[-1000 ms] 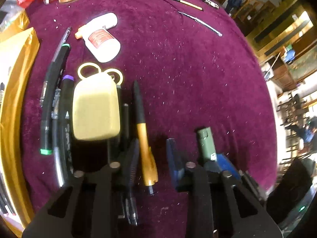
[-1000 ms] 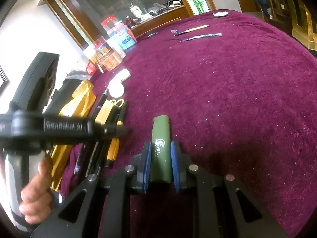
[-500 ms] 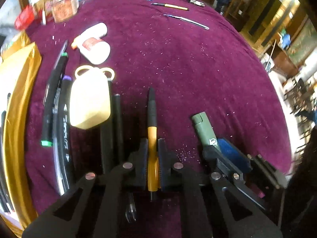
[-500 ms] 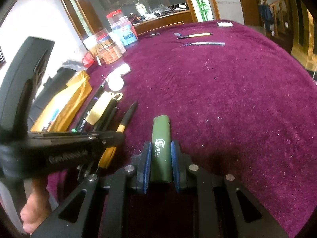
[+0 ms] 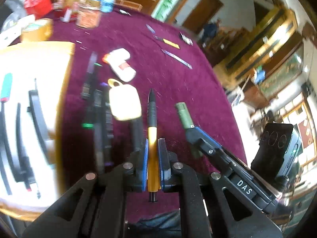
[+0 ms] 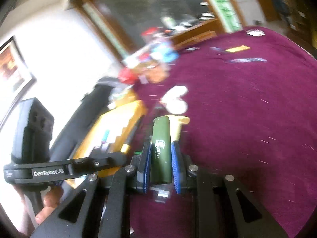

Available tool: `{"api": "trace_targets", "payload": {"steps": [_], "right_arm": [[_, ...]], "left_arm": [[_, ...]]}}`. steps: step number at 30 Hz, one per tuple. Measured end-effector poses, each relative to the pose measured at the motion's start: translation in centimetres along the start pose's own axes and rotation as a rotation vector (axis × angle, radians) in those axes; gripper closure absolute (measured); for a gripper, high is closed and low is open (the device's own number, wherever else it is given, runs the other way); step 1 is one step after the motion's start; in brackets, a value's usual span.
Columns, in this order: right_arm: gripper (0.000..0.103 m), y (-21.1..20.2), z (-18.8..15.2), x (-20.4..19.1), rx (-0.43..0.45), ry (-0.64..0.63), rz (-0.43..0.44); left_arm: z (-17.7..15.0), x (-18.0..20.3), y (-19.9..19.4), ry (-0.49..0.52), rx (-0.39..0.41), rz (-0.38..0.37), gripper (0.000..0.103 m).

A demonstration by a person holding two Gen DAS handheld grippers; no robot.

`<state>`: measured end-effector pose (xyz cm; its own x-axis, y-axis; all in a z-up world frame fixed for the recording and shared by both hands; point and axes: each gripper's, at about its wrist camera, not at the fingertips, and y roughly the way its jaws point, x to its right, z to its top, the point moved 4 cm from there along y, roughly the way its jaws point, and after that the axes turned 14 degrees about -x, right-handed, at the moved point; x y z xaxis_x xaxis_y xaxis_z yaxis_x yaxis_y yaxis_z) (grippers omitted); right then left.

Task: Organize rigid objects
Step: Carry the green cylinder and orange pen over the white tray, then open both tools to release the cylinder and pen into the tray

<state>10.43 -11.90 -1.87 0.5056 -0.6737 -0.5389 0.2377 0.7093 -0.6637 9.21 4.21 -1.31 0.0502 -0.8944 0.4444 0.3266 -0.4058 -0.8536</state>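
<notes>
My left gripper is shut on an orange and black pen, which is lifted off the purple tablecloth and points away from me. My right gripper is shut on a dark green lighter, held upright between the blue pads. That right gripper with the green lighter shows just right of the pen in the left wrist view. The left gripper's body shows at the left of the blurred right wrist view, with a person's hand below it.
On the cloth lie black markers, a pale yellow eraser-like block and a white bottle. A gold-edged white tray holding pens sits left. Jars and tins stand at the back; small pens lie far off.
My left gripper closed on the orange and black pen and lifted it off the cloth. Both grippers rose and tilted up, so more of the room shows. The right kept its hold on the lighter.
</notes>
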Motion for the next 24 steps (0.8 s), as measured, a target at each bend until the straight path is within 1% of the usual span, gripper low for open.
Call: {"api": "trace_targets", "payload": {"steps": [3,6,9,13,14,17,21,24], "right_arm": [[0.085,2.1,1.0,-4.9,-0.036,-0.099,0.067],[0.085,5.0,1.0,-8.5,-0.101,-0.155,0.109],[0.085,7.2,0.3,-10.6,-0.153,-0.2,0.124],[0.085,10.5,-0.1,-12.6,-0.218,-0.227,0.141],[0.085,11.3,-0.1,-12.9,-0.233,-0.229,0.144],[0.085,13.3,0.1,-13.3,-0.264,-0.231,0.129],[0.085,15.9,0.9,-13.3,-0.301,-0.224,0.087],[0.085,17.5,1.7,-13.5,-0.311,-0.232,0.046]], "left_arm": [[-0.8,-3.4,-3.7,-0.063,0.071,-0.018,0.096],[-1.7,-7.8,-6.4,-0.155,0.131,0.015,0.096],[-2.7,-12.7,-8.4,-0.259,0.171,0.052,0.096],[-3.0,-17.5,-10.3,-0.36,0.21,0.086,0.096],[-2.9,-18.0,-10.4,-0.369,0.215,0.094,0.096],[-2.5,-19.9,-10.0,-0.387,0.202,0.131,0.096],[-2.8,-21.6,-8.4,-0.402,0.143,0.17,0.096],[-3.0,-22.2,-7.6,-0.399,0.11,0.18,0.096]]}}
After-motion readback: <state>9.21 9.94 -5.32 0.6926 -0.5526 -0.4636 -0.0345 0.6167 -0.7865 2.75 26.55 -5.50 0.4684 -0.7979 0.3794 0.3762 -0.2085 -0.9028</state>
